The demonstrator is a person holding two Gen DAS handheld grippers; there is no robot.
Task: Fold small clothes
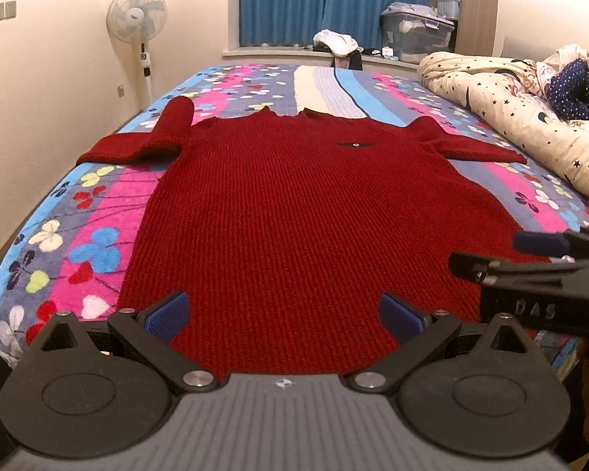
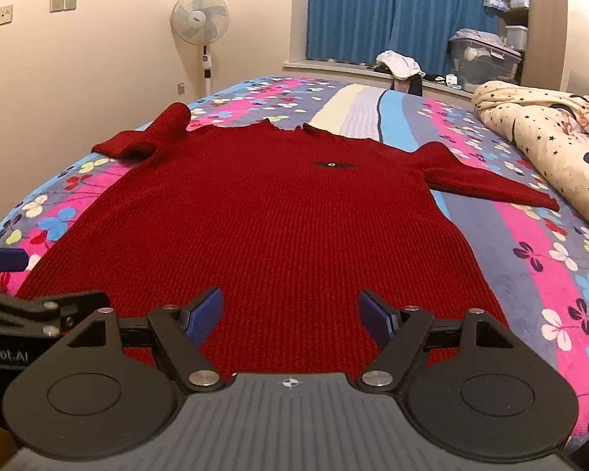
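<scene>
Lying flat and face-up across the centre of both views, the red sweater (image 1: 294,204) sits spread on the floral bedcover (image 1: 98,235), ready for folding. The left gripper (image 1: 282,314) and right gripper (image 2: 290,314) hover wide-jawed and empty at its hem, lower frame.

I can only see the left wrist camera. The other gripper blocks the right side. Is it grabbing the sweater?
Observer: No. The right gripper is open. The sweater shows between its fingers, but nothing is pinched.
Operator: Is the sweater's bottom corner behind it lying flat?
Observer: Yes. On that side the hem lies flat on the blanket, with no fold.
</scene>
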